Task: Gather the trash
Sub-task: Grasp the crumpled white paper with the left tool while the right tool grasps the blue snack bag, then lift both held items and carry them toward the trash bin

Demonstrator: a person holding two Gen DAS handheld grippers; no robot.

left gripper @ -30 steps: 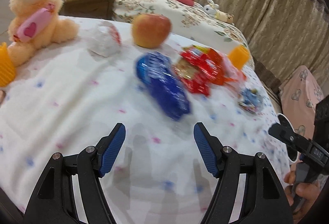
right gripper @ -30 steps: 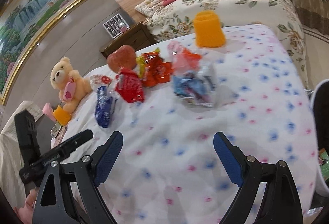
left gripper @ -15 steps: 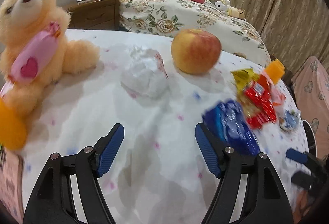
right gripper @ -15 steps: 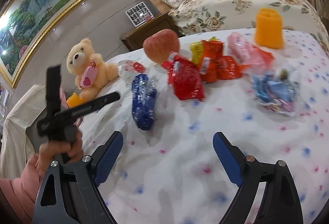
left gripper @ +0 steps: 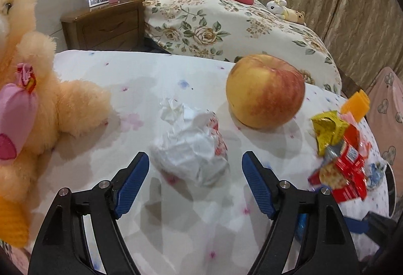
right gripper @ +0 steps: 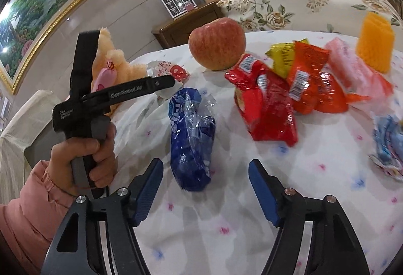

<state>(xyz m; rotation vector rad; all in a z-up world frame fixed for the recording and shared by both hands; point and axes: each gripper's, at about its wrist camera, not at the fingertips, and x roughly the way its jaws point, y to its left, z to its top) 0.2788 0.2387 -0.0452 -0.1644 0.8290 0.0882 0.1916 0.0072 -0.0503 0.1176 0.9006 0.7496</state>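
The left tongs [left gripper: 195, 175] were opening, the crumpled wrapper [left gripper: 191, 146] lying on the desk [left gripper: 151, 78] between their tips, unpressed. The right tongs [right gripper: 205, 178] were closing around the blue wrapper's [right gripper: 191, 139] near end, not yet touching.

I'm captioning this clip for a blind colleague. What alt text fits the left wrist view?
The left gripper, jaws opening, hangs just short of a crumpled white wrapper on a flower-dotted white cloth. An apple sits behind the wrapper, a teddy bear at left, and red and yellow snack packets at right.
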